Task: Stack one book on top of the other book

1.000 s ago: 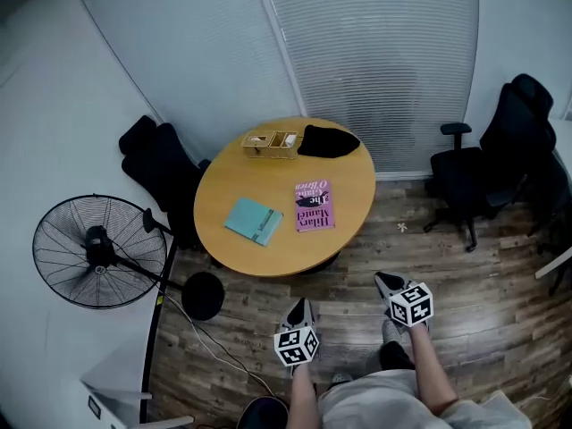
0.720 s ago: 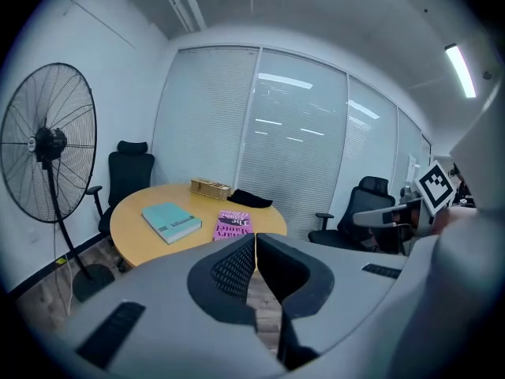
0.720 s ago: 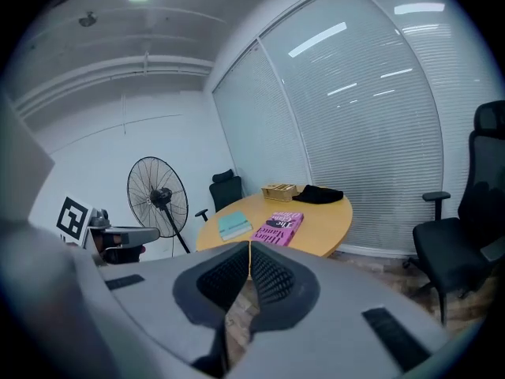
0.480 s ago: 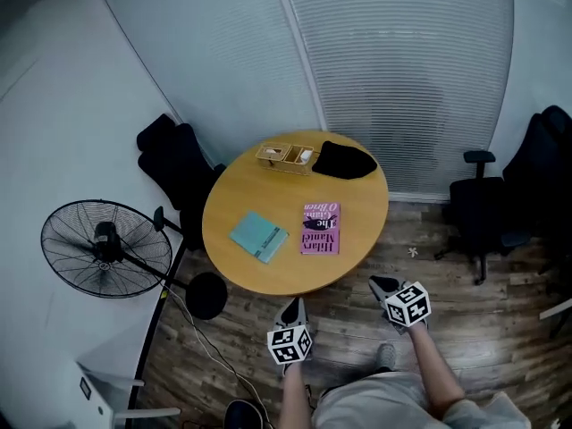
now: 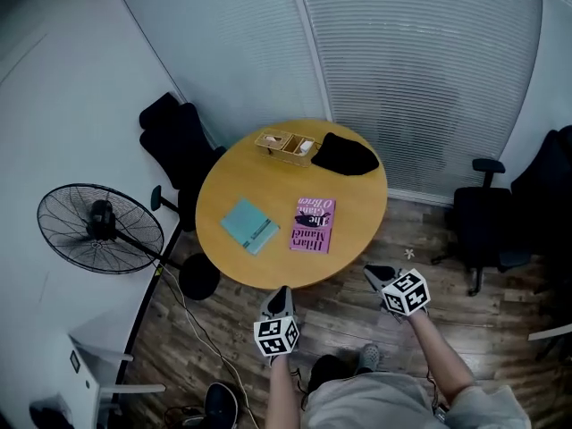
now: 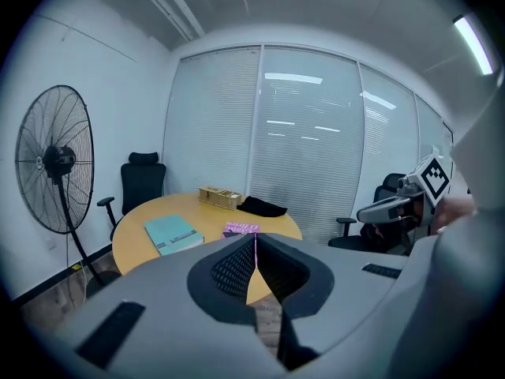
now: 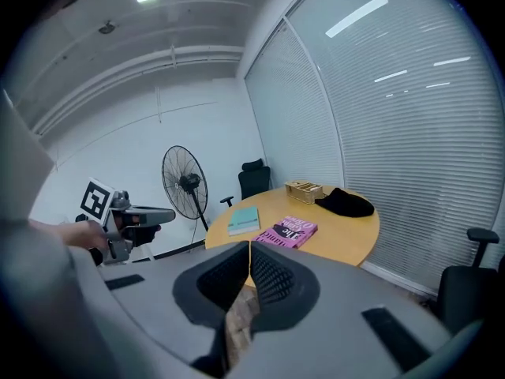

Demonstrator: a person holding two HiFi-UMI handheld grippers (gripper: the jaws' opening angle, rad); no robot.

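Note:
A teal book [image 5: 248, 224] and a pink book [image 5: 313, 223] lie side by side, a small gap apart, on a round wooden table [image 5: 357, 204]. The left gripper view shows the teal book [image 6: 173, 234] and pink book [image 6: 241, 229] beyond the jaws; the right gripper view shows the pink book [image 7: 286, 231] and teal book [image 7: 244, 221] too. My left gripper [image 5: 280, 300] hovers over the floor just off the table's near edge, shut and empty. My right gripper [image 5: 376, 275] is off the near right edge, also shut on nothing.
A wooden box [image 5: 288, 144] and a black cloth [image 5: 344, 155] sit at the table's far side. A standing fan [image 5: 98, 228] is to the left, with a cable on the floor. Black office chairs [image 5: 174, 141] [image 5: 509, 213] stand at left and right. Blinds cover the glass wall behind.
The whole view has shifted: the table now sits closer to both grippers, which have come forward toward its near edge. Both stay shut. The books have not moved.

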